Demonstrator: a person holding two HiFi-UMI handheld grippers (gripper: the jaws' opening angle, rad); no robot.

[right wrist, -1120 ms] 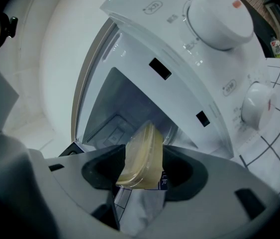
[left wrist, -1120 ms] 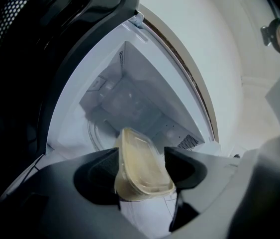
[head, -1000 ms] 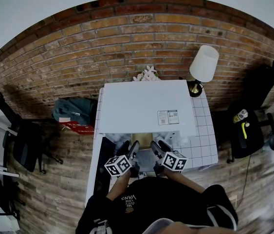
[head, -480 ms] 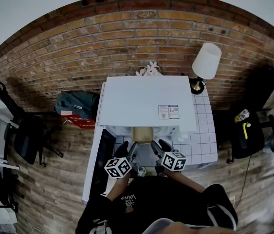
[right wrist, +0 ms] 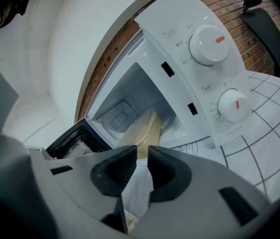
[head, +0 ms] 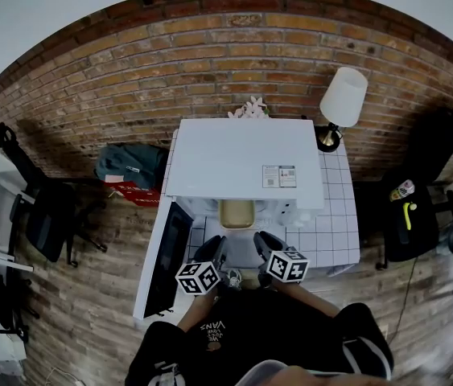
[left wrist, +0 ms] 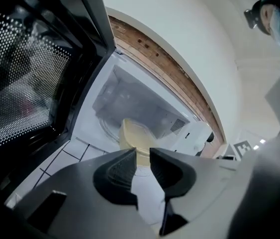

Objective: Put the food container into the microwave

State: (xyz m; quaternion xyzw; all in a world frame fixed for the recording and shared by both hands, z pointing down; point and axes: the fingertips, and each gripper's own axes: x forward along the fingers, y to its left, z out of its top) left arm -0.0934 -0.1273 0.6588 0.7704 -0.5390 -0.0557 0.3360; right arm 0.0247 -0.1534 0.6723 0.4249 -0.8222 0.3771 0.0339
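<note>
Brick-walled room, tiled table (head: pixel 339 232): microwave (head: pixel 246 163) at back edge, door (head: pixel 166 260) open. Food container (head: pixel 236 213) inside the cavity, no longer between the jaws. Left gripper (left wrist: pixel 140 158), right gripper (right wrist: pixel 142 156): both empty, jaws just narrowed to a slit. Placement seemingly complete.

white lamp (head: pixel 343 96) at 2 o'clock on tiled table (head: pixel 340 225); teal bag (head: pixel 129 166) at 9 o'clock; black chair (head: pixel 45 225) at 8 o'clock; brick wall (head: pixel 210 63) at 12 o'clock.
</note>
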